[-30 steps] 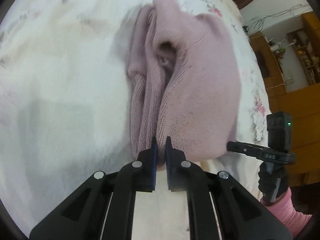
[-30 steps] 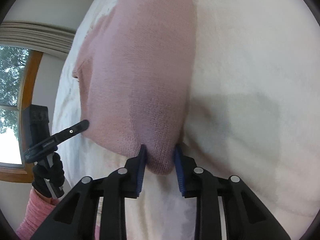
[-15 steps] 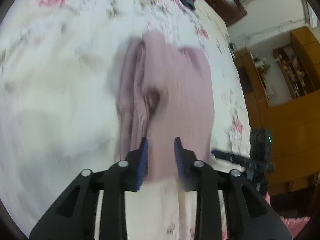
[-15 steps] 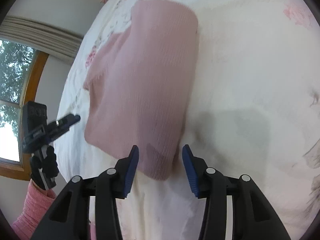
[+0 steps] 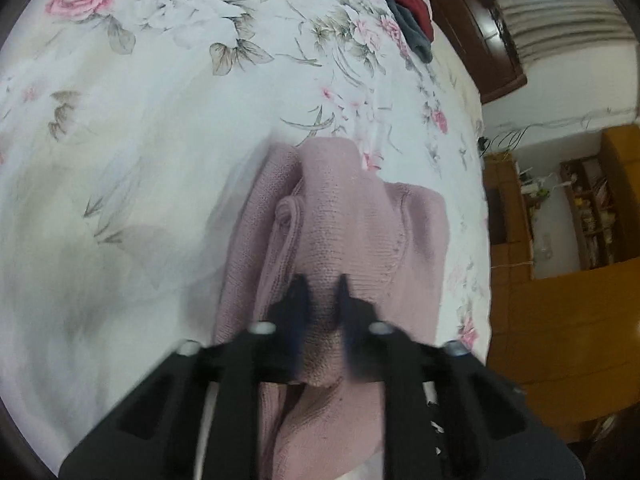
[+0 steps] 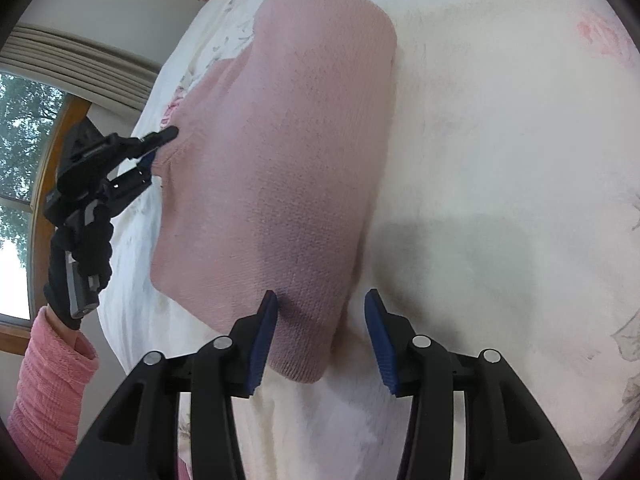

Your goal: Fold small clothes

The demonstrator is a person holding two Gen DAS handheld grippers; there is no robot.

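Observation:
A pink knit sweater lies folded on the bed; in the right wrist view the sweater is a smooth, long rectangle. My left gripper is blurred, and its fingers stand a little apart astride a raised fold near the sweater's near end. From the right wrist view the left gripper is at the sweater's left edge, fingers apart with the cloth edge between them. My right gripper is wide open over the sweater's near corner, and the cloth lies loose between its blue pads.
The floral bedsheet spreads all around the sweater. A heap of dark grey and red clothes lies at the far end by a dark wooden headboard. Wooden cabinets stand right of the bed. A gloved hand with a pink sleeve holds the left gripper near a window.
Both grippers were shut on the sweater's near edge, then let go and opened. The sweater now rests flat. The left gripper has moved forward over the cloth and its fingers have narrowed.

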